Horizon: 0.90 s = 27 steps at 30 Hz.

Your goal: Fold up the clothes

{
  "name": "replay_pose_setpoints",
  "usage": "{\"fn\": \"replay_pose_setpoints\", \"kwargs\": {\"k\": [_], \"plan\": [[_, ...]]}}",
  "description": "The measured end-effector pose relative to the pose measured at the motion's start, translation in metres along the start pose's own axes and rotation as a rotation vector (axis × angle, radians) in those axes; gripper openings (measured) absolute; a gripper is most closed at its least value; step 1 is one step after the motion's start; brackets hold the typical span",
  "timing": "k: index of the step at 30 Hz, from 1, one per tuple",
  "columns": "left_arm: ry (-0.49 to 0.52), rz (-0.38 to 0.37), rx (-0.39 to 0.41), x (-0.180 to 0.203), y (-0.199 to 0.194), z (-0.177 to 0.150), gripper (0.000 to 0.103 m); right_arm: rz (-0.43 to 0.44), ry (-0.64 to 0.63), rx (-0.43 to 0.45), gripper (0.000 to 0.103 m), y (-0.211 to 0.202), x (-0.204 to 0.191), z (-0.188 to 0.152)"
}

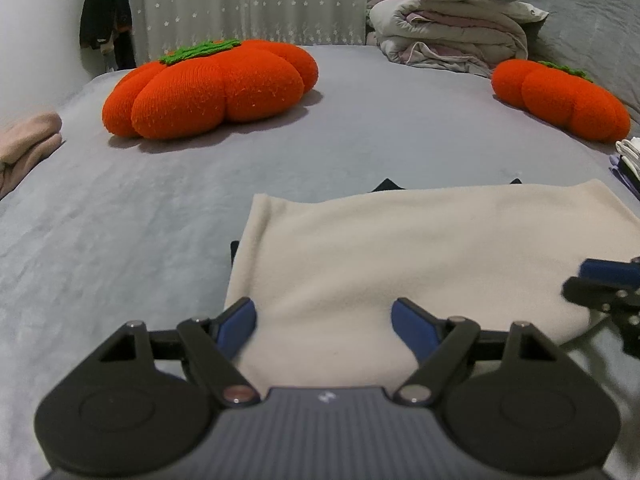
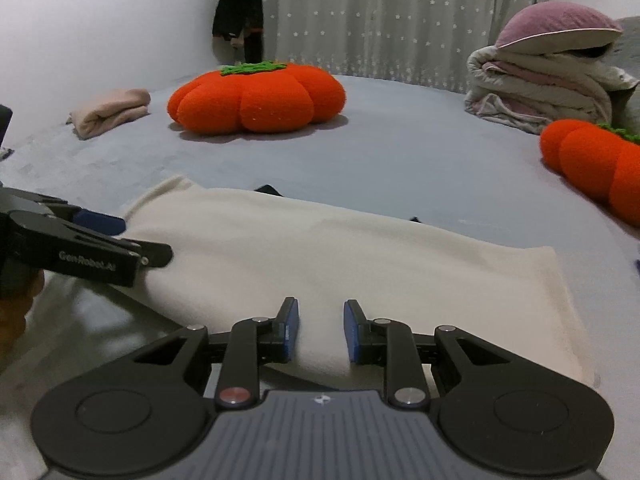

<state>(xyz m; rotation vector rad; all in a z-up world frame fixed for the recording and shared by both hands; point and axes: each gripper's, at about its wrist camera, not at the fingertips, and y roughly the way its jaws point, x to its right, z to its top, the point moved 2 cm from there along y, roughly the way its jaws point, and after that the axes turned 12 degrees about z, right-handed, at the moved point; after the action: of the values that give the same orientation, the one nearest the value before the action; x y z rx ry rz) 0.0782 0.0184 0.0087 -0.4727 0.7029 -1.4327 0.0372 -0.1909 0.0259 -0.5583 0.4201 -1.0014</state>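
The cream fleece garment (image 1: 420,264) lies flat on the grey bed cover (image 1: 120,220), filling the lower middle of both views, already doubled into a tidy rectangle with small dark corners of something beneath peeking out along its far edge. To my eye the fold is well along: the edges look squared, and what seems left is a last fold or a smoothing, then moving it to a pile. The left gripper (image 1: 324,320) sits low over the near edge with its jaws spread wide, nothing pinched between them. The right gripper (image 2: 321,330) has its jaws drawn in close with a ridge of the cream cloth rising between the blue pads; whether they truly press it I cannot tell. Further out, a folded pink garment (image 2: 110,112) rests at the upper left of the right view, looking finished, and a small stack of folded things (image 1: 630,160) shows at the right edge of the left view. Two orange pumpkin cushions (image 1: 212,88) and a heap of bedding (image 1: 452,36) sit beyond, near the curtain (image 1: 248,0).
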Motion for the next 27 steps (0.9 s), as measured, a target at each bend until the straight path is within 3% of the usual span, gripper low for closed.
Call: {"fn": "replay_pose_setpoints", "kwargs": {"k": [7, 12, 17, 27], "plan": [[0.005, 0.009, 0.005, 0.001, -0.001, -0.001, 0.08, -0.078, 0.052, -0.061, 0.028, -0.018, 0.031, -0.005], [0.007, 0.026, 0.001, 0.004, -0.001, -0.001, 0.08, -0.044, 0.131, -0.076, 0.03, -0.032, 0.056, -0.006], [0.009, 0.043, -0.004, 0.007, 0.0, 0.0, 0.08, -0.087, 0.129, -0.085, 0.029, -0.039, 0.061, -0.004], [0.013, 0.046, -0.006, 0.007, 0.0, 0.001, 0.08, -0.094, 0.155, -0.109, 0.029, -0.041, 0.066, -0.004]]}}
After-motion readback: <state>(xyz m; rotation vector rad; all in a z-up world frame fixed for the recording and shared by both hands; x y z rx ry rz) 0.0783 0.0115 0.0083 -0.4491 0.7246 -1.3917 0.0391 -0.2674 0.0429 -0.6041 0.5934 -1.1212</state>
